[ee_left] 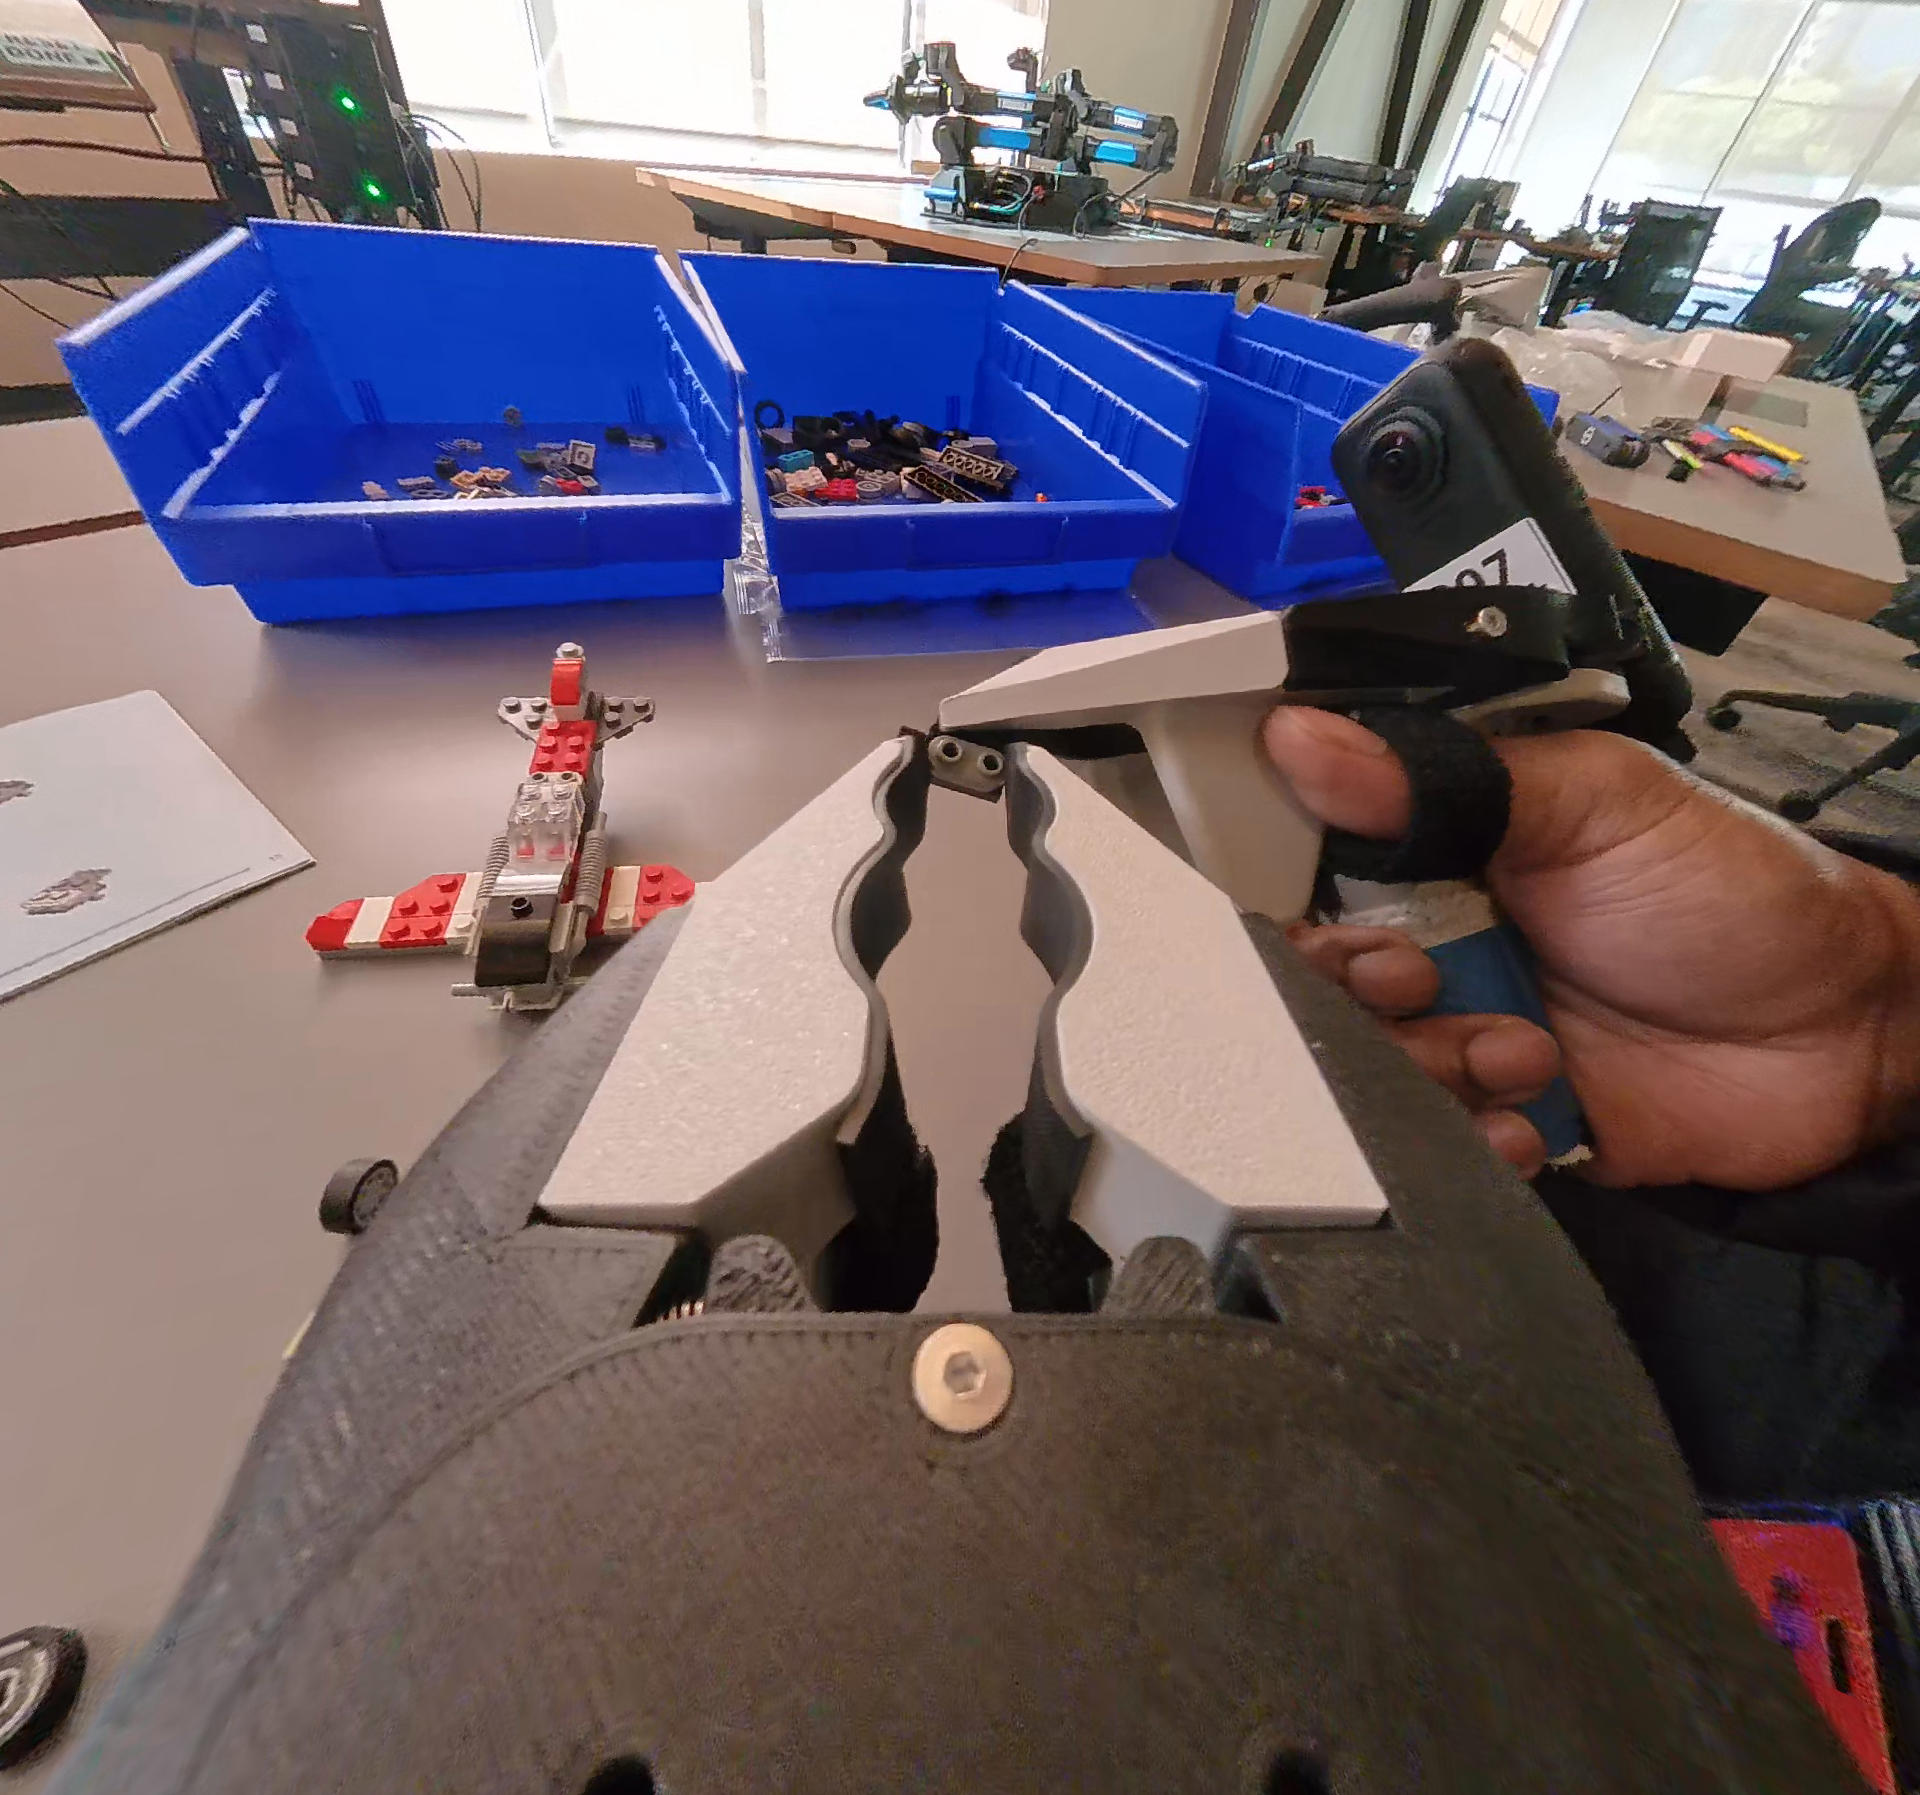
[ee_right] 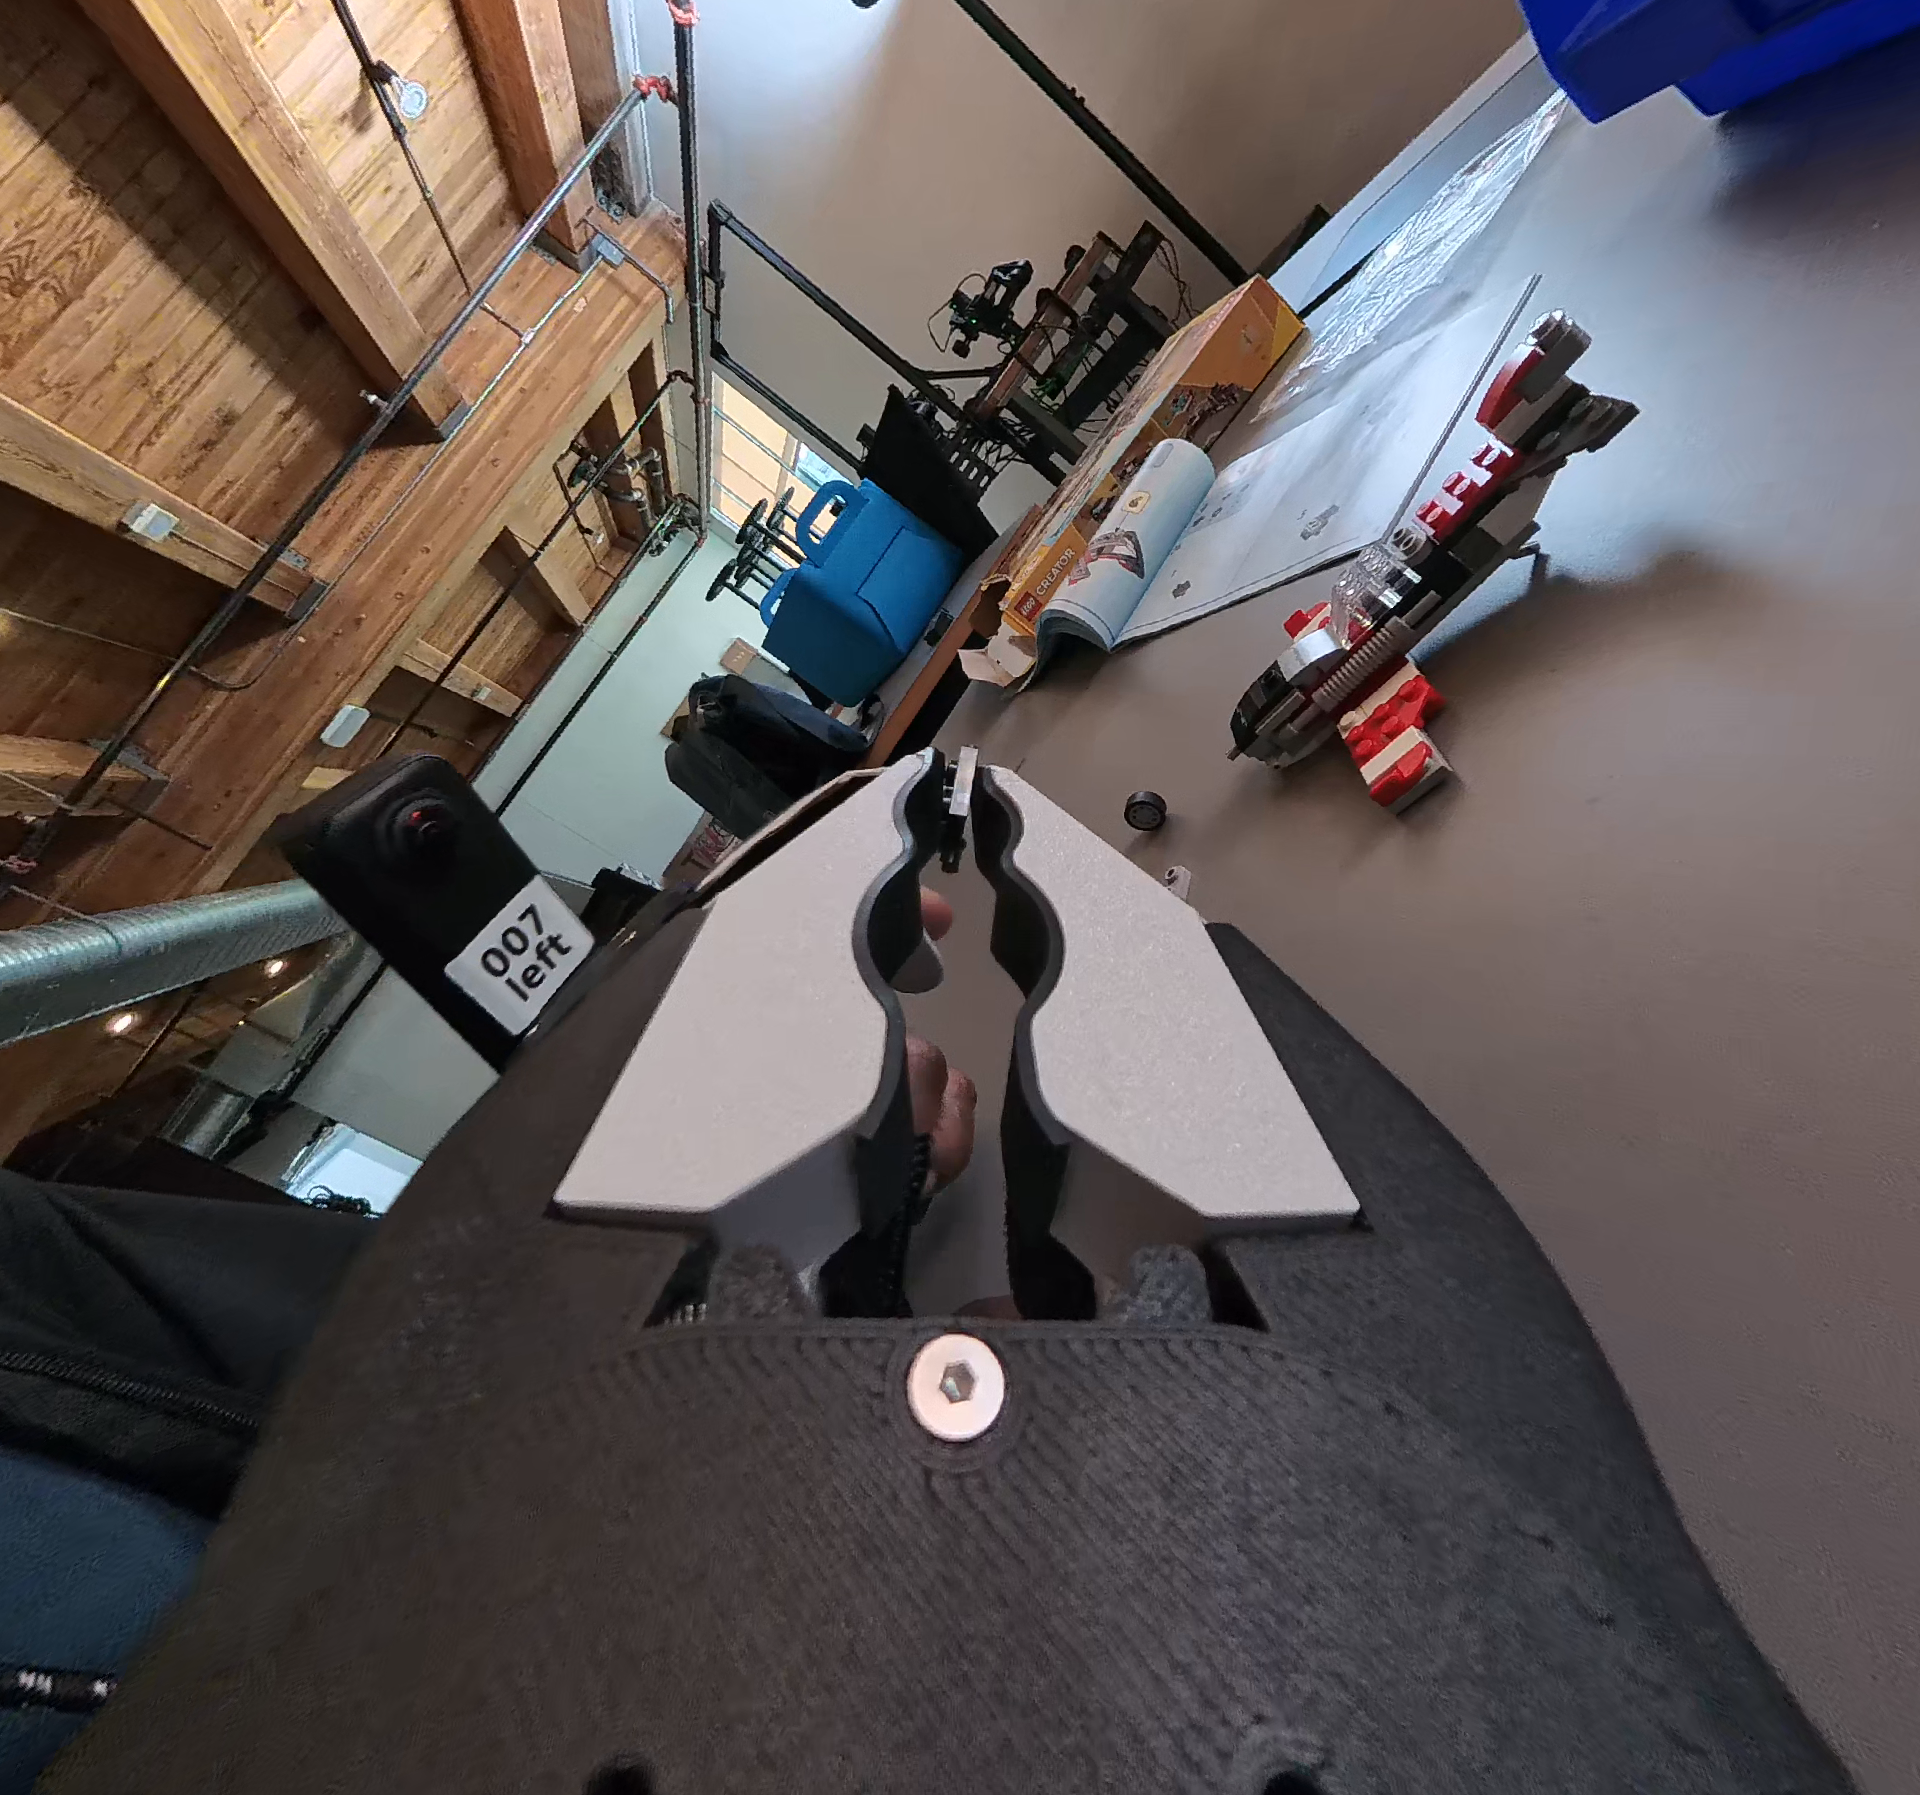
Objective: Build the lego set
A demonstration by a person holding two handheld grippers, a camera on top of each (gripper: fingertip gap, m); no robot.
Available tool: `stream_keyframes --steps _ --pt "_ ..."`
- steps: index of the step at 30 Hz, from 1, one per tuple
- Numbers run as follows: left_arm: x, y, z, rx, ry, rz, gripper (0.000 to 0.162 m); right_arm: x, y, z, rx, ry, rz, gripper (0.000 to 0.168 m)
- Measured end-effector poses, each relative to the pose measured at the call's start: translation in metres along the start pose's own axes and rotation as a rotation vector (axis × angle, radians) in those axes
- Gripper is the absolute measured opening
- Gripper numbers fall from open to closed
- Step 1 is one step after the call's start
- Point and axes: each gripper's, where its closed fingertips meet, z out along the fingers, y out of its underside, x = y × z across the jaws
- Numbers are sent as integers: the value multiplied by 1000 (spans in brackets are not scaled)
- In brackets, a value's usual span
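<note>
Above the table (ee_left: 156, 1174), right of the plane (ee_left: 520, 872), both grippers, left (ee_left: 961, 769) and right (ee_right: 961, 789), pinched one small grey piece (ee_left: 966, 761) between them, seemingly mid-handover; next, one must let go before pressing it on.

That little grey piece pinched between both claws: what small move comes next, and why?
Probably the right claw lets go. Both it and the left claw pinch the same small grey piece in mid-air, away from the red-and-white plane, so one claw should carry it over.
</note>
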Motion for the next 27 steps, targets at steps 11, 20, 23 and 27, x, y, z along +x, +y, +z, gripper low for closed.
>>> stream_keyframes --steps 11,20,23,27 --pt "0 0 0 12 50 -98 14 1 0 0 -2 0 9 4" --pt "1 -1 2 -9 7 142 15 3 -2 -1 11 1 38 4" --pt "3 0 2 -24 -28 253 18 5 -3 -1 14 3 45 4" --pt "3 3 3 -49 -73 345 25 4 -2 0 4 9 28 4"
